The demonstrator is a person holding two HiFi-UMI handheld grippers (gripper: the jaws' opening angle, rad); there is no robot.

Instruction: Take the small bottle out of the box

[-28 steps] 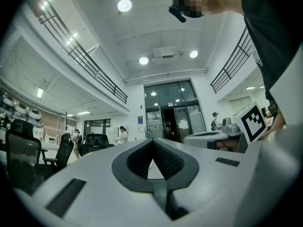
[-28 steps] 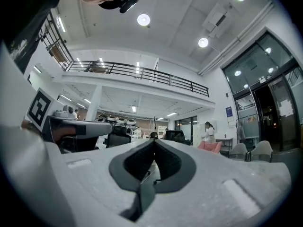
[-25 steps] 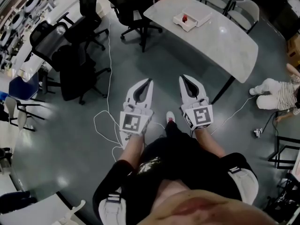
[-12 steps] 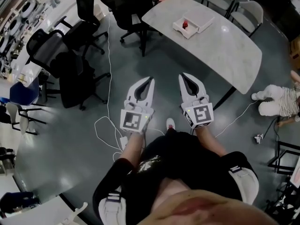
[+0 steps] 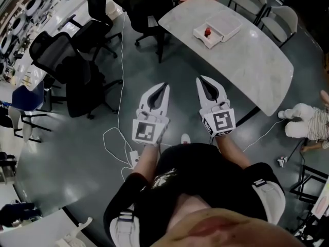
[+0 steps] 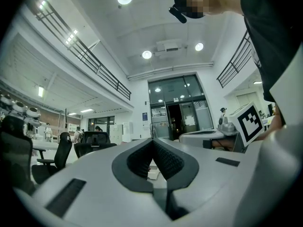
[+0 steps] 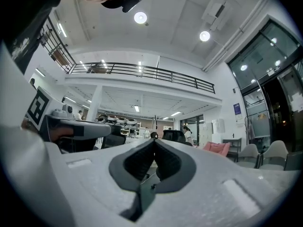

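Head view is showing the white left gripper (image 5: 165, 87) and right gripper (image 5: 200, 80) pressed together, empty; a small red bottle (image 5: 207, 32) is sitting in a shallow white box (image 5: 224, 22) on a pale marble table (image 5: 259, 60), far right, nearer the right gripper

There are two grippers, the left gripper (image 5: 165, 87) and the right gripper (image 5: 199, 80). There is one table (image 5: 257, 53), one box (image 5: 225, 21), one small bottle (image 5: 207, 32), two pale chairs (image 5: 281, 15), at least three black office chairs (image 5: 55, 51) and one person on the floor (image 5: 304, 123).
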